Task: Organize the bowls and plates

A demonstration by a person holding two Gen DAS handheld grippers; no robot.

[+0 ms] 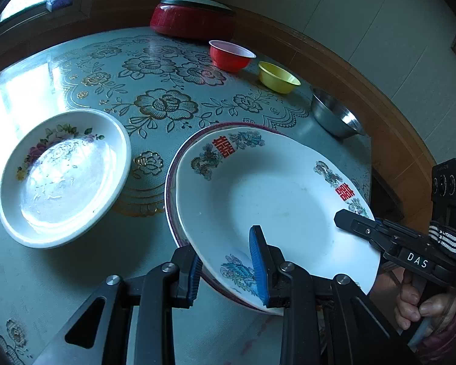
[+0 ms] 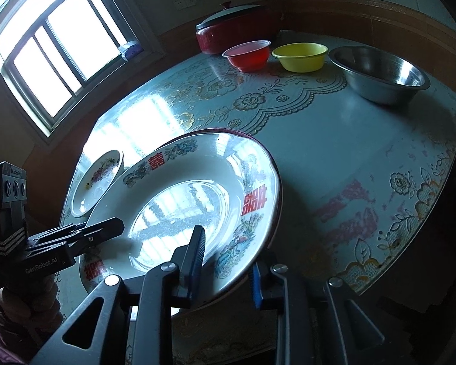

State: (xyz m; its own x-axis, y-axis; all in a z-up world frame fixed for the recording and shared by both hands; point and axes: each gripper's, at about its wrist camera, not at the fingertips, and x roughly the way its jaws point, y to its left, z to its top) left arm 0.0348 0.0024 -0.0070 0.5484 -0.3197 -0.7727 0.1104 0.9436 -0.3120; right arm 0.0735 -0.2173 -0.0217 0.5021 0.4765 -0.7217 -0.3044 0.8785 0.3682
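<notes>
Bowls (image 2: 301, 56) crowding far table (image 2: 334, 140) edge

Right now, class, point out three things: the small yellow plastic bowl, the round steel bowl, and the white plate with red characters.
Yellow plastic bowl (image 1: 278, 77), left wrist view, on its inner wall.
Steel bowl (image 2: 380, 74), right wrist view, on its inside.
White plate with red characters (image 1: 276, 194), left wrist view, on its bare centre.

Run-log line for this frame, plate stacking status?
left gripper gripping red-character plate rim | right gripper straddling rim, contact unclear | plate over purple-rimmed plate | floral plate apart
</notes>
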